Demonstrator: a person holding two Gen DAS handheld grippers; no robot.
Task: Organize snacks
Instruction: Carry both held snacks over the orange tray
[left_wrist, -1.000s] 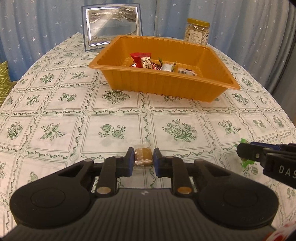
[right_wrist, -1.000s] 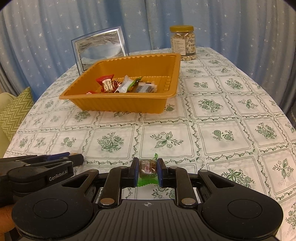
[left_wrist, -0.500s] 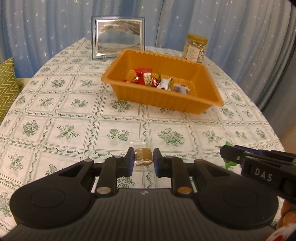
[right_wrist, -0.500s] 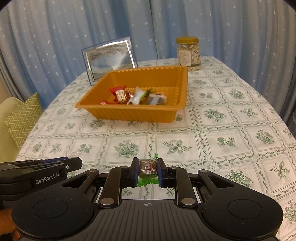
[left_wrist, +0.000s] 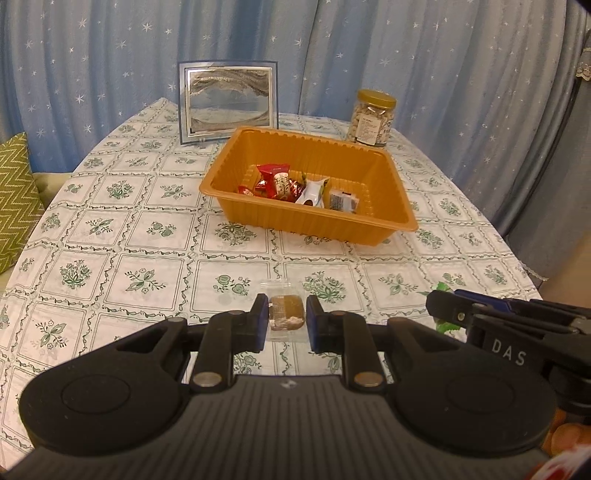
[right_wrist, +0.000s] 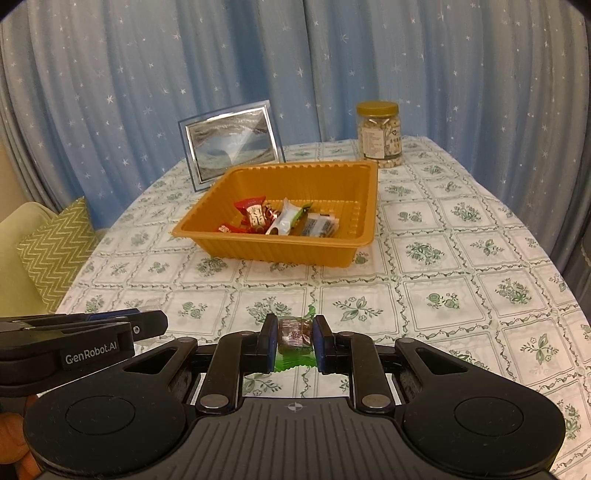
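An orange tray (left_wrist: 384, 221) (right_wrist: 288, 254) sits mid-table with several wrapped snacks (left_wrist: 280, 182) (right_wrist: 284, 221) inside. My left gripper (left_wrist: 284, 319) is shut on a brown biscuit in a clear wrapper (left_wrist: 286, 314), held above the tablecloth in front of the tray. My right gripper (right_wrist: 295, 338) is shut on a brown candy in a green-edged wrapper (right_wrist: 294, 334), also raised short of the tray. Each gripper shows at the edge of the other's view: the right gripper (left_wrist: 439, 306) at the right, the left gripper (right_wrist: 155, 323) at the left.
A framed picture (left_wrist: 228, 103) (right_wrist: 232, 142) and a jar of snacks with a gold lid (left_wrist: 371, 118) (right_wrist: 379, 134) stand behind the tray. The floral tablecloth (left_wrist: 147, 229) covers the oval table. A green zigzag cushion (right_wrist: 55, 251) lies off the left edge; blue starred curtains hang behind.
Both grippers have risen with their snacks still held, and the tray and table now look farther away and lower in view.
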